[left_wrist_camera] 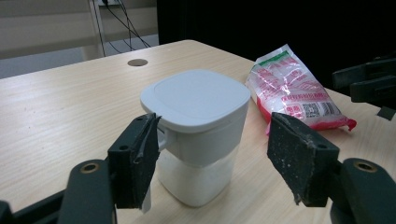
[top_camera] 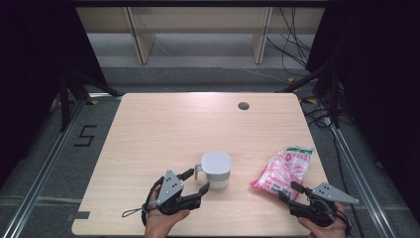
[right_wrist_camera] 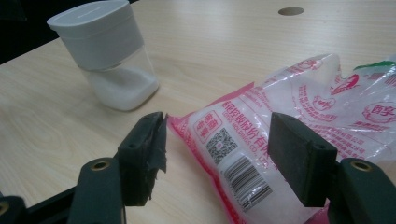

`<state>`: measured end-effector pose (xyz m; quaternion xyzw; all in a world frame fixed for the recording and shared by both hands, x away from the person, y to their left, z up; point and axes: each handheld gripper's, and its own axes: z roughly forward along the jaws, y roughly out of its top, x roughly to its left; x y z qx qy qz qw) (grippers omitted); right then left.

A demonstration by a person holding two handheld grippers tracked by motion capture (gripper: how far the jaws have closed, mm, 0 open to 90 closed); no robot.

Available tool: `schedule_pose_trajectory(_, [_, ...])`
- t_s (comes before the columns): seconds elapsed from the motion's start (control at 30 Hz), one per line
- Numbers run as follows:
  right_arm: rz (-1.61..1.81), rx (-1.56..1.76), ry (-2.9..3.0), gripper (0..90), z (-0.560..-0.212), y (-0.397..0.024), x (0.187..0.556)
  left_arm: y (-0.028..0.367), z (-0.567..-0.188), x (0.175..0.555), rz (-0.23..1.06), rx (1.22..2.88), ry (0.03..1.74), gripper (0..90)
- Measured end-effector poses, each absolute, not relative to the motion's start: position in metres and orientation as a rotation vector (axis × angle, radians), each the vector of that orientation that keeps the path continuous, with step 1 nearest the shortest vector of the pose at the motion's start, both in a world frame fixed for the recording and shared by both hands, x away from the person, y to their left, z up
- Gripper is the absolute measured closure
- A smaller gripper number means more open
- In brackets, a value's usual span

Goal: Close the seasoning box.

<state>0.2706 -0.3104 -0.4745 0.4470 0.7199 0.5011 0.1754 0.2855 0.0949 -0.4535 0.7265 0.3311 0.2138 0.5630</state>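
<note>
Nearest the high camera, two hands are coming in from the bottom edge, each carrying a gripper. Between them the lidded container (top_camera: 216, 170) is standing upright on the table (top_camera: 163, 124), near its front edge, long axis vertical, its small side tab pointing toward the left gripper (top_camera: 197, 181). That gripper's jaws are standing spread on either side of the container's near corner, pinching nothing. Well to the right, the pink-printed bag (top_camera: 284, 170) is lying flat, its long axis running diagonally from front left to back right, with the right gripper (top_camera: 290, 191) sitting spread at its near end. A round grommet (top_camera: 243, 105) is lying far back on the tabletop.

Looking along the left gripper (left_wrist_camera: 215, 158), its pads are standing wide, the container between them; whether the left pad is touching the tab I cannot tell. Behind, the bag is lying beside the other gripper.

Looking along the right gripper (right_wrist_camera: 217, 156), the spread jaws are flanking the bag's barcode end without pressing it; the container, part-filled with white grains, is standing apart, up left.
</note>
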Motion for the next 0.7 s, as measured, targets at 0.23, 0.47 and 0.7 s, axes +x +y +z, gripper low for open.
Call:
schedule_pose_trajectory(0.23, [1.411, 1.209, 2.075, 37.0, -0.478, -0.305, 0.272, 0.098, -0.457, 0.277, 0.501, 1.726, 0.784, 29.7])
schedule_pose_trajectory(0.47, [1.415, 1.185, 2.105, 37.0, -0.479, -0.303, 0.271, 0.097, -0.464, 0.270, 0.505, 1.731, 0.811, 27.5])
schedule_pose_trajectory(0.7, [1.439, 1.186, 2.107, 36.9, -0.479, -0.302, 0.269, 0.096, -0.472, 0.263, 0.504, 1.733, 0.797, 26.6])
